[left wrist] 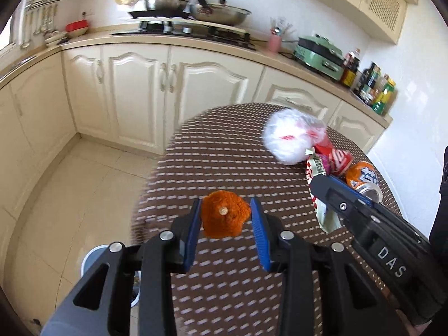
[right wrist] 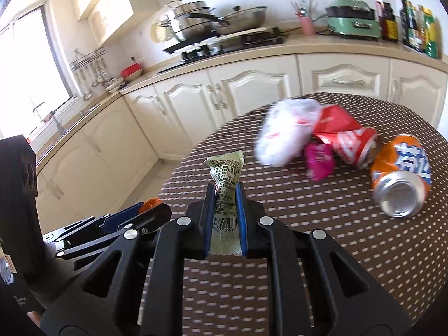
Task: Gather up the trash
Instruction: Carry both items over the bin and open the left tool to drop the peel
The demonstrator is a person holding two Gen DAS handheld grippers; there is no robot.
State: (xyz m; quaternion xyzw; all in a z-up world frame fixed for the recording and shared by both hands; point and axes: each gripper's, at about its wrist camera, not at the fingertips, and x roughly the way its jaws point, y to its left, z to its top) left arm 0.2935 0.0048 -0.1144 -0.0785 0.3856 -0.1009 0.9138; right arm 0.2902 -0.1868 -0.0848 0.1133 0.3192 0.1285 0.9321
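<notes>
Kitchen table (left wrist: 224, 154): left gripper (left wrist: 226, 218) clamps orange peel (left wrist: 224, 218); right gripper (right wrist: 226, 210) clamps a green wrapper (right wrist: 225, 184), long axis pointing away. Bin (left wrist: 92, 260) sits near-left below the table edge, nearer the left gripper; remaining cans (right wrist: 400, 173) lie far right.

The left gripper (left wrist: 226, 215) held an orange peel (left wrist: 224, 217) above the table (left wrist: 224, 168). The right gripper (left wrist: 330, 187) gripped a wrapper (left wrist: 326, 218) beside two crushed cans (left wrist: 361, 180).
</notes>
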